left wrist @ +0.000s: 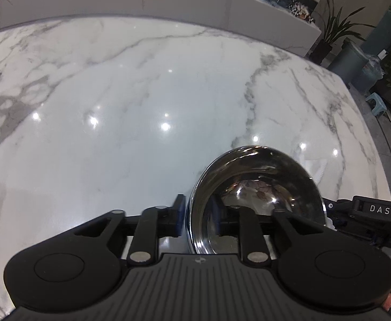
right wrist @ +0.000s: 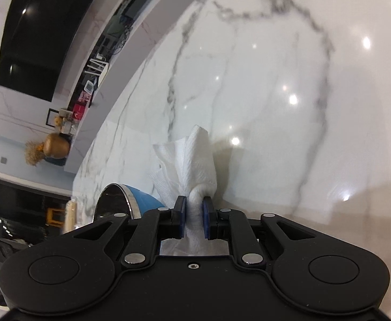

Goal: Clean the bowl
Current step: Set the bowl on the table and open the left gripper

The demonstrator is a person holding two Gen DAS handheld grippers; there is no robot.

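A steel bowl (left wrist: 257,200) with a shiny inside and blue outside is held tilted above the marble counter. My left gripper (left wrist: 198,220) is shut on its near rim, one finger outside and one inside. Small brownish bits show at the bowl's bottom. In the right wrist view the bowl (right wrist: 131,200) shows at lower left, blue side out. My right gripper (right wrist: 194,218) is shut on a bunched white paper towel (right wrist: 188,165), which sticks out past the fingertips, beside the bowl and apart from it.
A white marble counter (left wrist: 141,93) fills both views, with a raised ledge (left wrist: 141,0) at its far side. Potted plants (left wrist: 337,32) and a grey bin (left wrist: 352,61) stand beyond the right edge. The right gripper's body (left wrist: 377,214) sits just right of the bowl.
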